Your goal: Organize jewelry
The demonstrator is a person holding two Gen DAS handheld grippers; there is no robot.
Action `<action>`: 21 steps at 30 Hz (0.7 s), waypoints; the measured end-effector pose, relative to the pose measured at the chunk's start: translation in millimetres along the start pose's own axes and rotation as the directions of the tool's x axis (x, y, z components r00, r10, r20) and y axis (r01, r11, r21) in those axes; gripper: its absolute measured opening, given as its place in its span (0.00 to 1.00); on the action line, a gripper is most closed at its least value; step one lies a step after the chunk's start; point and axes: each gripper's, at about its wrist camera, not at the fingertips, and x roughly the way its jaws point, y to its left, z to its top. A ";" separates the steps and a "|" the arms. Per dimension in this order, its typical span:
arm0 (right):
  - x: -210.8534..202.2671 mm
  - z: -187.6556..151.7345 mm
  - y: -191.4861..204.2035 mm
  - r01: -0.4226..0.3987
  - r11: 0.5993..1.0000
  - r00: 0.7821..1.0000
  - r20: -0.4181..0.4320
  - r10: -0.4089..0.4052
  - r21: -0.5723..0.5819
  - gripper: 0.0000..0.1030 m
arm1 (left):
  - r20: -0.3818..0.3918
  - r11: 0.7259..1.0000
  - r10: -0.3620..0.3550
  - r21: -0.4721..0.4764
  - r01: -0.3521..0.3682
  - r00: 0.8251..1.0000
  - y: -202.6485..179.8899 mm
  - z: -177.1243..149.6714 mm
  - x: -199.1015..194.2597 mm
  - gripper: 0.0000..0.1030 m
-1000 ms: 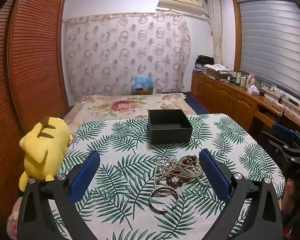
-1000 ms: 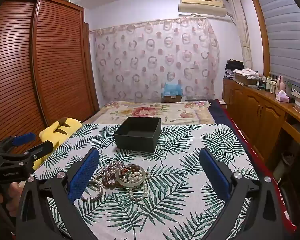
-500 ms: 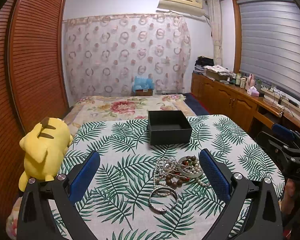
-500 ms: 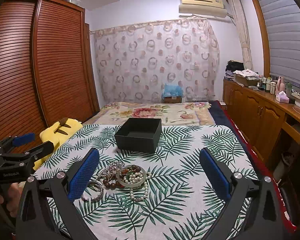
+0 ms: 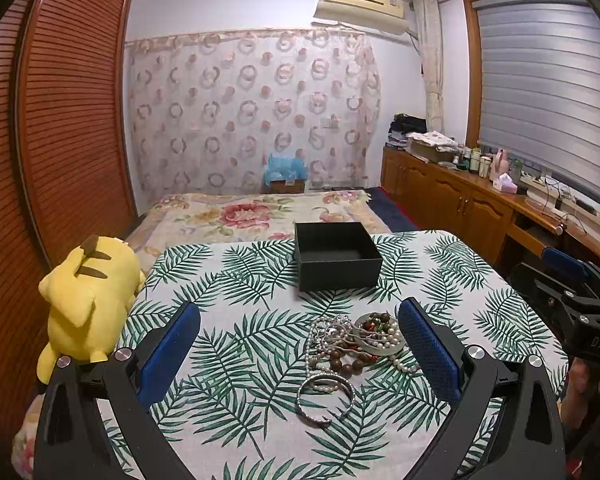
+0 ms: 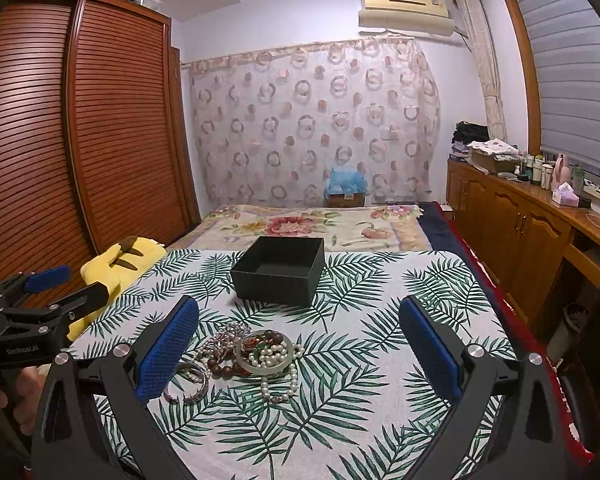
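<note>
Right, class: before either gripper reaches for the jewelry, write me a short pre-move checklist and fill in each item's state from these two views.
1. Left gripper open, holding nothing: ok.
2. Right gripper open, holding nothing: ok.
3. Black box lidless, inside looks empty: ok.
4. Jewelry pile in reach between the left fingers: ok.
5. Pieces separate enough to lift singly: not ok, the pearl strand and wooden beads are tangled.
6. Silver bangle free of the pile: cannot tell.

An open black square box (image 5: 337, 255) is sitting toward the far side of the palm-leaf-clothed table (image 5: 236, 344). A tangled heap of bead and pearl jewelry (image 5: 352, 336) is lying nearer, with a silver metal bangle (image 5: 326, 399) seemingly touching its near edge. A yellow plush toy (image 5: 85, 300) is resting at the table's left edge.
</note>
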 end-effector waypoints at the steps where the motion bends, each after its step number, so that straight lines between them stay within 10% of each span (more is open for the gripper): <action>1: -0.1 0.0 0.1 0.000 1.000 1.000 0.000 0.000 0.000 0.98 | 0.001 1.000 -0.001 0.001 0.001 1.000 -0.3 -1.7 0.2 0.93; 21: -0.3 0.1 0.2 0.000 1.000 1.000 0.002 0.000 -0.001 0.98 | 0.001 1.000 -0.001 0.002 0.001 1.000 -3.4 2.1 -5.1 0.93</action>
